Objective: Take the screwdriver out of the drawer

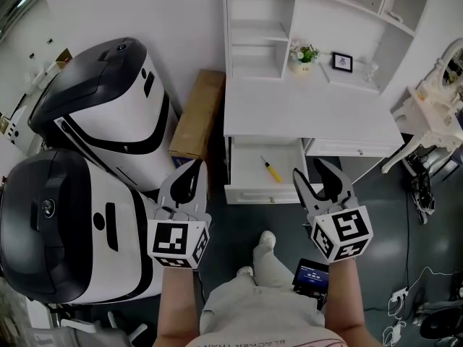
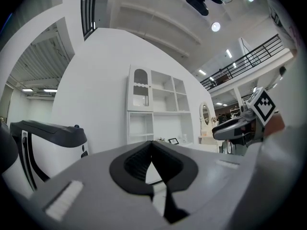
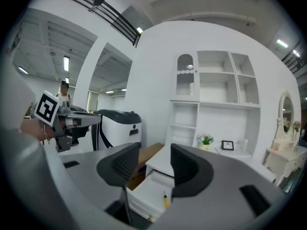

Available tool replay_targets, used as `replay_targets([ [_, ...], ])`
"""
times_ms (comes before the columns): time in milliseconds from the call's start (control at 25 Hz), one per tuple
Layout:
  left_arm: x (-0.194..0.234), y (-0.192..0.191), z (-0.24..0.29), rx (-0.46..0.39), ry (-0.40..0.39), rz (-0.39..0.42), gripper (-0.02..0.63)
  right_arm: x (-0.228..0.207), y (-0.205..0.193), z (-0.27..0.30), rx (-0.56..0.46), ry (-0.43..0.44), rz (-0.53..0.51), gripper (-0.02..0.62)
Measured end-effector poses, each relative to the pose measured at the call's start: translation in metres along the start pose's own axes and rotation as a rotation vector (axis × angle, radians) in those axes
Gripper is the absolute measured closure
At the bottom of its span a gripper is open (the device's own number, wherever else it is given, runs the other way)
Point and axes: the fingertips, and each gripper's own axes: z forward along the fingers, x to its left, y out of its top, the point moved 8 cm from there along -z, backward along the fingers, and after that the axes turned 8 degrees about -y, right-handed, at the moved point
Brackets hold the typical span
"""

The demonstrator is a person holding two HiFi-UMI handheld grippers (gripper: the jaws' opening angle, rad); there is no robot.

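Under the white desk (image 1: 304, 114), the drawer (image 1: 249, 192) stands pulled out. The yellow-handled screwdriver (image 1: 271, 170) lies loose on its floor, untouched. The right gripper (image 1: 310, 173) hangs just short of the drawer front, jaws well apart, nothing between them. The left gripper (image 1: 194, 169) is closed tip to tip and empty. Opening appears done; reaching in, grasping and lifting out remain.

Around me: staged home corner inside a hall; white worktop (image 1: 289, 108), shelf unit (image 1: 260, 31), dressing table (image 1: 432, 110), mezzanine railing (image 2: 247, 60)
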Motion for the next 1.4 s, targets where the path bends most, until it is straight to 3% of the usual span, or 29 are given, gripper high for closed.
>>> replay_targets([
  [80, 0.002, -0.003, 0.006, 0.007, 0.004, -0.008, 0.601, -0.004, -0.002, 0.007, 0.008, 0.005, 0.012, 0.365],
  [160, 0.004, -0.006, 0.012, 0.014, 0.007, -0.013, 0.601, -0.009, -0.004, 0.016, 0.013, 0.005, 0.015, 0.345],
  [440, 0.016, -0.014, 0.052, 0.044, 0.036, -0.027, 0.601, -0.034, -0.021, 0.061, 0.074, 0.038, 0.031, 0.347],
  [1000, 0.055, -0.067, 0.151, 0.190, 0.108, -0.090, 0.601, -0.078, -0.107, 0.189, 0.346, 0.166, 0.105, 0.377],
  [1400, 0.064, -0.103, 0.196, 0.304, 0.119, -0.121, 0.601, -0.078, -0.194, 0.255, 0.599, 0.260, 0.126, 0.394],
])
